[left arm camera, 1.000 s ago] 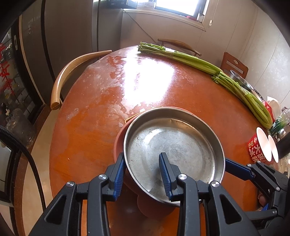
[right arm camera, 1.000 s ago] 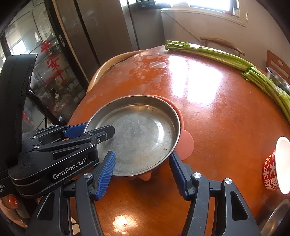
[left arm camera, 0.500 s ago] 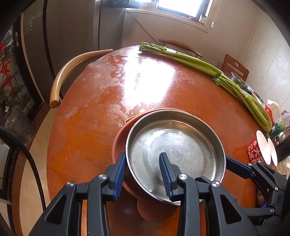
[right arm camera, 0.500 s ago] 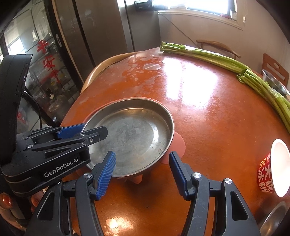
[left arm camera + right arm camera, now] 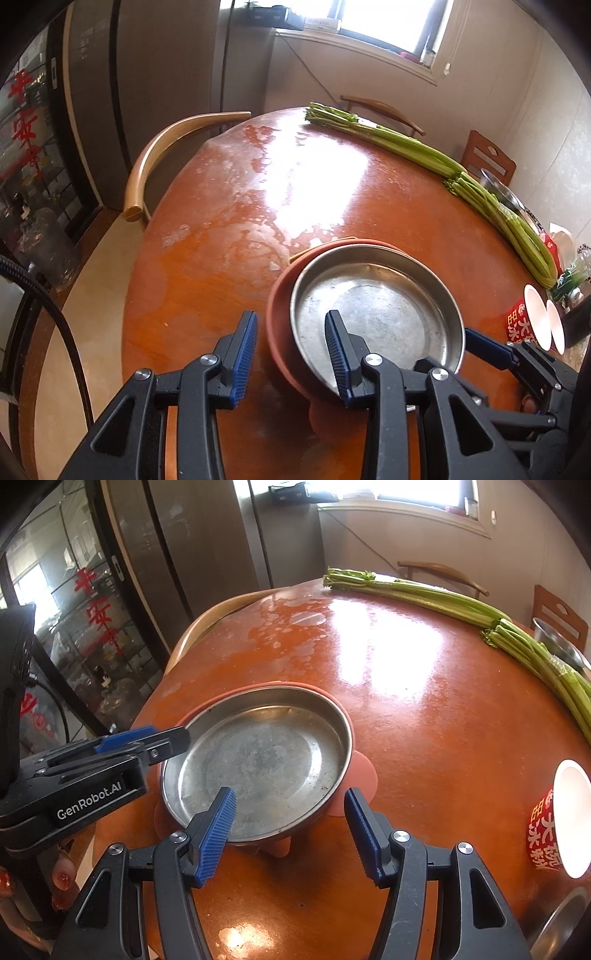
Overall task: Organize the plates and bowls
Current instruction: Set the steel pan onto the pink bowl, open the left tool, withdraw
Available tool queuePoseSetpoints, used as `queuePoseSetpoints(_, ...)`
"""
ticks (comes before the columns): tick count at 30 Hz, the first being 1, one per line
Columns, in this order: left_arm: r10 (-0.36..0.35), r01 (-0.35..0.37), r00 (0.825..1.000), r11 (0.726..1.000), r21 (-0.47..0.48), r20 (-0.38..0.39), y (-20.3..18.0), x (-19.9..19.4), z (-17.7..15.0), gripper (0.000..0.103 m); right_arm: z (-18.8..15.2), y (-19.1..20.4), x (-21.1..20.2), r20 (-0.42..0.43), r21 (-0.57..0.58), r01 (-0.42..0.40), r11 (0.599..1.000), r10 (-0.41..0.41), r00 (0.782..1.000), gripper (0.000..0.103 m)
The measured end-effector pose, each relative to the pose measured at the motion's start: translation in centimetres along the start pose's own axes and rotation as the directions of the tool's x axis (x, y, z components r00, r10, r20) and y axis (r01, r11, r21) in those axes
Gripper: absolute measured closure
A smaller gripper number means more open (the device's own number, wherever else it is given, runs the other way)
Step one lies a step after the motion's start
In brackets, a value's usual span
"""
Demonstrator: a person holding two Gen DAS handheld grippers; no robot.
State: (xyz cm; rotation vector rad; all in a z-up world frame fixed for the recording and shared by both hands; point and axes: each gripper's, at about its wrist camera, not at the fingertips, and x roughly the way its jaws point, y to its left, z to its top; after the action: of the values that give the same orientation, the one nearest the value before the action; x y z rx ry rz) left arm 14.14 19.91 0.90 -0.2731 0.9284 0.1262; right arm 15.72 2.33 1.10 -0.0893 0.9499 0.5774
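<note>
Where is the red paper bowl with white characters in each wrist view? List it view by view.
Left wrist: red paper bowl at the right edge, right of the metal pan.
Right wrist: red paper bowl at the lower right edge, tipped on its side.
Shared landmark: the celery stalks along the table's far side.
</note>
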Motion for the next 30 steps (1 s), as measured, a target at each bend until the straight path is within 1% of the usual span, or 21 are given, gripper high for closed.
queuePoseSetpoints(3,-0.013,0.013,1.0,1.0,-0.009,0.001,0.5,-0.3,-0.3,0.063,0.0,-0.8,-0.4,0.011,0.026,0.012,1.0,-0.012,1.0,0.039)
queuePoseSetpoints(6,-0.02,0.02,1.0,1.0,-0.021,-0.012,0.9,0.0,-0.6,0.061,-0.2,-1.7,-0.5,0.002,0.064,0.003,0.998,-0.003,1.0,0.039)
queuePoseSetpoints(10,-0.041,0.039,0.998,0.999,-0.038,-0.047,1.0,1.2,-0.7,0.061,-0.5,-2.3,-0.2,-0.015,0.099,-0.028,0.995,0.029,0.999,0.039)
queuePoseSetpoints(13,-0.073,0.071,0.995,0.997,-0.035,-0.062,0.4,1.9,-0.8,0.061,-0.6,-2.1,-0.1,-0.024,0.099,-0.056,0.993,0.059,0.998,0.039)
queuePoseSetpoints(16,-0.053,0.052,0.997,0.999,-0.011,-0.064,-0.5,2.3,-0.7,0.06,-0.7,-1.9,0.0,-0.031,0.088,-0.065,0.994,0.068,0.997,0.039)
queuePoseSetpoints(19,-0.074,0.074,0.995,0.997,-0.009,-0.07,-1.1,2.6,-0.5,0.06,-0.7,-1.9,0.0,-0.027,0.077,-0.051,0.996,0.054,0.998,0.039)
queuePoseSetpoints(24,-0.068,0.069,0.995,0.998,0.006,-0.071,-2.3,3.1,-0.1,0.06,-0.8,-2.6,-0.2,-0.023,0.089,-0.037,0.995,0.039,0.999,0.039)
queuePoseSetpoints(30,-0.092,0.095,0.993,0.995,0.032,-0.08,-4.2,3.9,0.4,0.06,-1.1,-3.5,-0.6,-0.015,0.097,-0.006,0.995,0.008,1.0,0.039)
